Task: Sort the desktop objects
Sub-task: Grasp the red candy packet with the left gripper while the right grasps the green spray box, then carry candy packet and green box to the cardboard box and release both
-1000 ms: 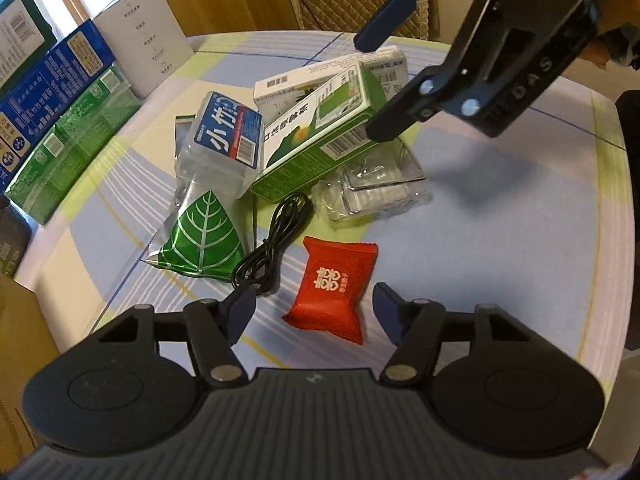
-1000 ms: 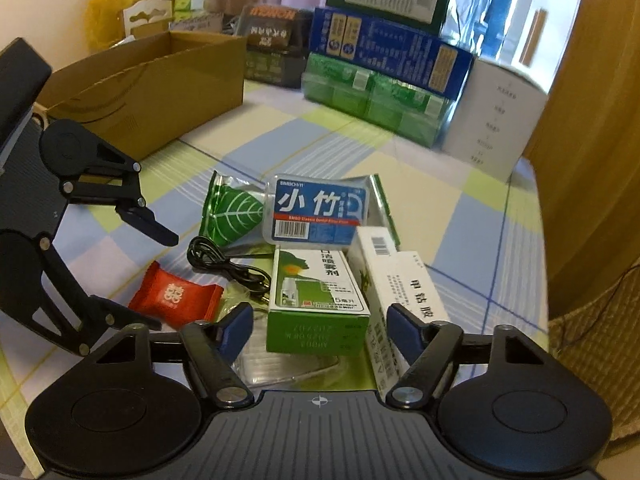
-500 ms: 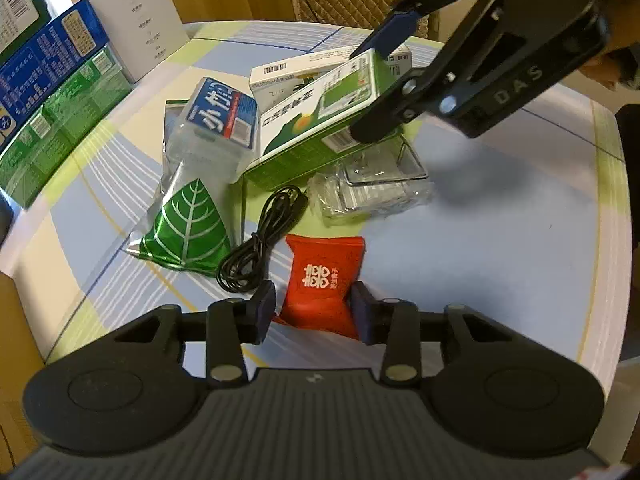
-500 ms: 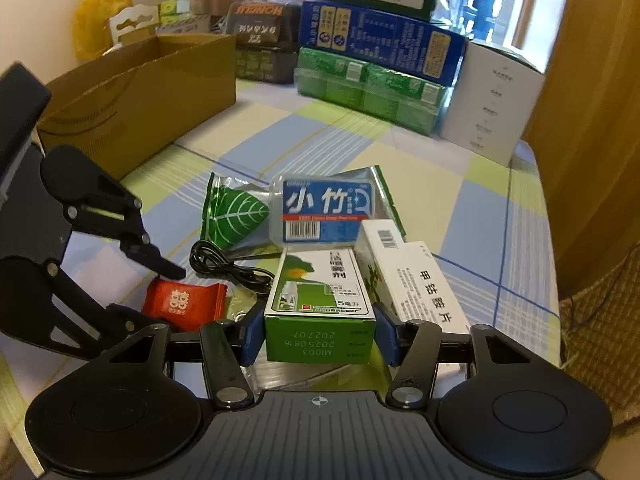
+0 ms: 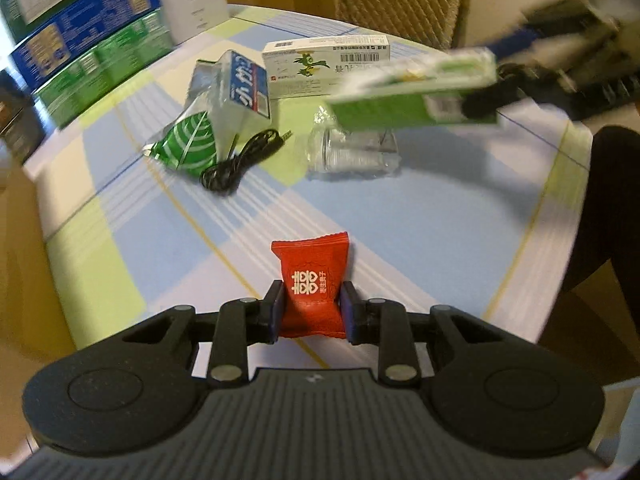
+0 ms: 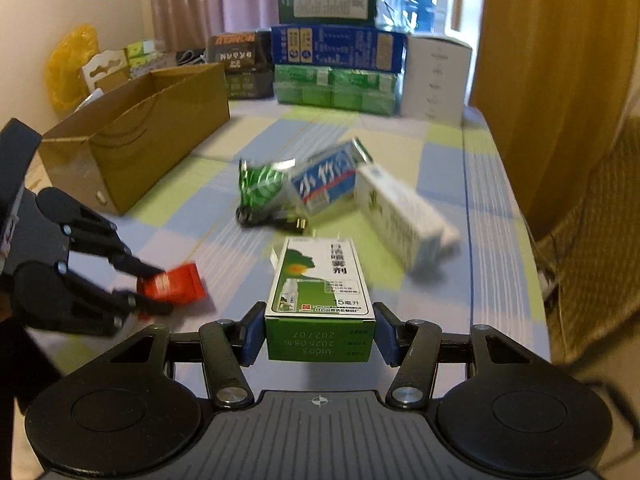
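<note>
My left gripper (image 5: 310, 312) is shut on a red candy packet (image 5: 309, 280) and holds it above the checked tablecloth; from the right wrist view the same packet (image 6: 172, 285) sits between the left gripper's fingers (image 6: 140, 270). My right gripper (image 6: 318, 334) is shut on a green-and-white medicine box (image 6: 320, 292), lifted off the table; in the left wrist view that box (image 5: 412, 94) is blurred at the upper right. On the table lie a white medicine box (image 5: 324, 62), a blue-labelled clear pack (image 5: 244, 88), a green leaf sachet (image 5: 186, 144), a black cable (image 5: 240, 160) and clear plastic packaging (image 5: 352, 152).
An open cardboard box (image 6: 136, 132) stands at the table's left side. Stacked green, blue and white cartons (image 6: 340, 68) line the far end. A wicker chair (image 6: 592, 240) is beyond the right edge, and a person's dark-clad leg (image 5: 612, 200) shows by the near corner.
My left gripper closed on the red packet and lifted it back from the pile. My right gripper closed on the green box and raised it away from the other items.
</note>
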`<state>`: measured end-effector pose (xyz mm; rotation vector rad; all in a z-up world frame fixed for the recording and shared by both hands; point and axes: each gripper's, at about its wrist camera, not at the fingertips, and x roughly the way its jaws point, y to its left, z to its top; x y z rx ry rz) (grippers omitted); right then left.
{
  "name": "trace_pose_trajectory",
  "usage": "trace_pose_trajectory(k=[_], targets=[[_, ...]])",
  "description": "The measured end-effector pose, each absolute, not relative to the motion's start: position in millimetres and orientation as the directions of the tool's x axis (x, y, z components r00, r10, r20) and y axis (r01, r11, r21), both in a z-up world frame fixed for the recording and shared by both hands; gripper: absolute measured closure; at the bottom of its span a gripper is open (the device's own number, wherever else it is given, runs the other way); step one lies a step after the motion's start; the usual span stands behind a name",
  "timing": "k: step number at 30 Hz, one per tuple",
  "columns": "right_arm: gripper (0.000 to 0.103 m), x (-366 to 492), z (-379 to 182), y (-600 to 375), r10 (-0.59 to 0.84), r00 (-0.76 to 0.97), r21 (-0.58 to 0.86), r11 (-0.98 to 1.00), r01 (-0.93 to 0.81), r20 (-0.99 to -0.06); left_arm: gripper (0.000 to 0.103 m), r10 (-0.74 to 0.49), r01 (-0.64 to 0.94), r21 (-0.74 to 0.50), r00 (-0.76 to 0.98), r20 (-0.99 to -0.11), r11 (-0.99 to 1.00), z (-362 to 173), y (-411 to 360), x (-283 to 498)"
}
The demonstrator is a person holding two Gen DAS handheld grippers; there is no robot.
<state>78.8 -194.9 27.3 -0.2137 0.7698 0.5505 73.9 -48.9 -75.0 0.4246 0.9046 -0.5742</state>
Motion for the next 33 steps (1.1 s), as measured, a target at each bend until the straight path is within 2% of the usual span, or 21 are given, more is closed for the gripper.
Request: trace_pose_trajectory(k=[8,13,19,31,32,33], targets=[[0.050,52.5,-9.9,-199.7,0.339,0.524,0.018,0.851,-0.524,-0.781,0.078,-0.257,0.565,0.112,0.533,-0.806,0.818,-84.7,-48.6,47.2],[0.041,60.0,-18.7,-195.7,0.335,0.518,0.022,0.855,-0.519,-0.787,0.073,-0.248,0.548,0.128,0.559,-0.792,0.827,-87.2,-53.1,46.7],[0.036,67.8,-28.4,-189.8,0.347,0.530,-0.003,0.834,-0.551,-0.774,0.073,-0.251,0.546,0.140,0.579,-0.776,0.826,-90.4,-58.0,47.6],[0.037,84.6,-36.4,-179.6,0.356,0.515,0.003,0.824,-0.566,-0.779,0.074,-0.262,0.522,0.104,0.579,-0.772,0.847,-91.6,-54.6,48.9],[0.038,85.0,-37.3,-178.7,0.353,0.514,0.000,0.824,-0.567,-0.782,0.076,-0.263,0.519,0.099,0.578,-0.773,0.849,-91.5,-54.5,48.8],[0.049,85.1,-38.1,-178.0,0.351,0.513,-0.001,0.824,-0.566,-0.783,0.076,-0.265,0.518,0.095,0.576,-0.773,0.850,-91.4,-54.2,48.7]])
